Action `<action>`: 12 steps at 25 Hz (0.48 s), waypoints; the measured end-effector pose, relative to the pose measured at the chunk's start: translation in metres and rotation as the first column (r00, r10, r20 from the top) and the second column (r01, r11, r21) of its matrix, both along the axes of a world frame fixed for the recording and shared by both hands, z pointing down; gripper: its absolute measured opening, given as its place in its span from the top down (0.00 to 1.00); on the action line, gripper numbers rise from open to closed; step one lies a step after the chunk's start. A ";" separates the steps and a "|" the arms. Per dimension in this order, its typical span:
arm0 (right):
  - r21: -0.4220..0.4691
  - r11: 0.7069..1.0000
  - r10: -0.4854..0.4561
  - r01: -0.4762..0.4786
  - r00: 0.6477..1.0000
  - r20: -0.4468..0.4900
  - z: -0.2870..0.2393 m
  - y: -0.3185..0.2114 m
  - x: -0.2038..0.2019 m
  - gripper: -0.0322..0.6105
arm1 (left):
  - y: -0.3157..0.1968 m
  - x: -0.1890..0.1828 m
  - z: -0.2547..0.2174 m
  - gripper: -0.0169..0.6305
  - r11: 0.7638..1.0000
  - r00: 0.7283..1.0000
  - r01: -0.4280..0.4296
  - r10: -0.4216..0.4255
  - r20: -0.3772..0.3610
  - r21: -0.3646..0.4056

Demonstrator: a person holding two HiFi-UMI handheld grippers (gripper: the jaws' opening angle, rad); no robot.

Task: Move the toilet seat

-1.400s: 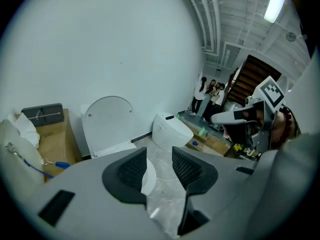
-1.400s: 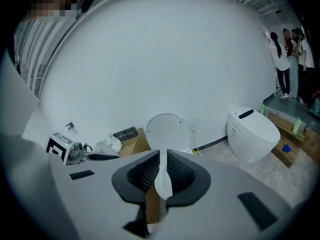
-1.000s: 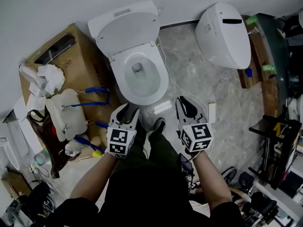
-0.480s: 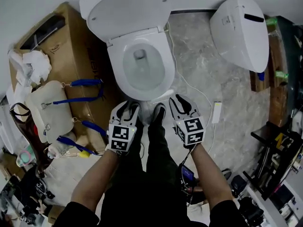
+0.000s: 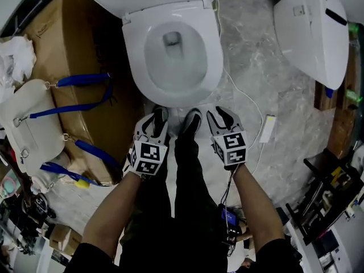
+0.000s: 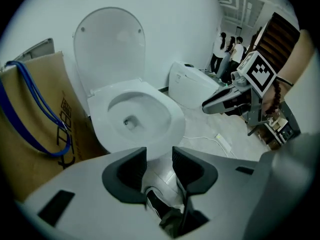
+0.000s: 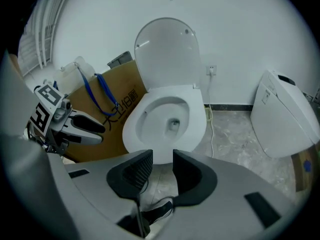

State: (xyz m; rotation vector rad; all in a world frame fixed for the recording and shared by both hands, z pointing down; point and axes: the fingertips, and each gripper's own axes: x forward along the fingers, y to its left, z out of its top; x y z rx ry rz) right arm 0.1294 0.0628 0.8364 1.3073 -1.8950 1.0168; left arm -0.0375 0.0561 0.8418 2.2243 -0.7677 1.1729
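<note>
Marble floor point(image 5: 256, 73), white wall behind, a cardboard box point(image 5: 85, 44) on the person's left of the toilet and a second toilet unit point(image 5: 313, 27) lying on the right. The left tool point(image 6: 159, 159) is held with its pads a narrow gap apart and nothing between them; only floor and a shoe point(image 5: 190, 121) are seen through the gap. The right tool point(image 7: 162, 161) has just been opening, its pads are likewise apart and nothing is gripped. Both tools are pointed steeply down just short of the bowl's front edge, with no contact made. The toilet seat point(image 5: 173, 99) appears to be lying flat on the bowl, with the lid point(image 7: 167, 54) raised against the wall. The seat is judged to be a stiff moulded plastic ring, fairly light, glossy and therefore slippery under the pads, and hinged at the back so that it will only swing up. The front lip, opposite the hinge, is the best place to take hold, one pad over the edge and one under. Sideways pull should be avoided for the hinge's sake; a slip would let the seat slam down.
</note>
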 end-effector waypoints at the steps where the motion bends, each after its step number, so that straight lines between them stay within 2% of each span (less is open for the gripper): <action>1: -0.009 1.000 0.001 -0.001 1.000 0.002 0.012 0.000 -0.002 0.74 | 0.001 -0.003 0.011 0.71 1.000 1.000 0.002 -0.002 0.006 -0.005; 6: -0.052 0.998 -0.039 0.039 0.999 0.005 0.054 -0.002 -0.015 0.73 | 0.002 -0.013 0.053 0.71 0.998 0.999 0.040 -0.038 0.034 -0.047; 12: -0.085 0.989 -0.123 0.119 0.991 -0.047 0.089 0.002 -0.028 0.72 | -0.009 -0.014 0.090 0.71 0.999 0.998 0.006 -0.004 0.060 -0.046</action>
